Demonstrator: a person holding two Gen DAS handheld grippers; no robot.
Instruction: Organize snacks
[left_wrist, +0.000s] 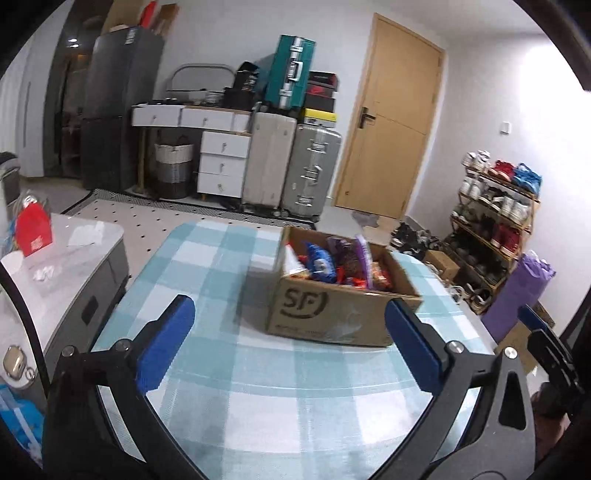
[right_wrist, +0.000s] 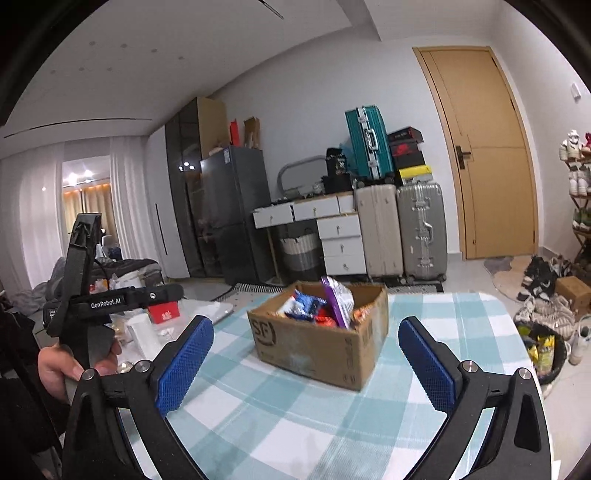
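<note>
An open cardboard box (left_wrist: 332, 314) (right_wrist: 314, 343) marked SF stands on the table with a blue-and-white checked cloth (left_wrist: 229, 266) (right_wrist: 436, 314). It is full of snack packets (left_wrist: 332, 264) (right_wrist: 325, 304), blue, red, orange and purple. My left gripper (left_wrist: 290, 314) is open, its blue pads wide apart, short of the box with nothing between them. My right gripper (right_wrist: 306, 336) is open too, empty, facing the box from the near side. In the right wrist view a hand (right_wrist: 55, 363) holds the left gripper's black body at the far left.
A grey side table (left_wrist: 62, 258) with a red carton (left_wrist: 33, 227) stands left of the checked table. Suitcases (left_wrist: 291, 173), white drawers (left_wrist: 221, 158), a dark fridge (left_wrist: 114, 107) and a wooden door (left_wrist: 391, 122) line the back wall. A shoe rack (left_wrist: 495, 221) and a bin (right_wrist: 543, 347) stand at the right.
</note>
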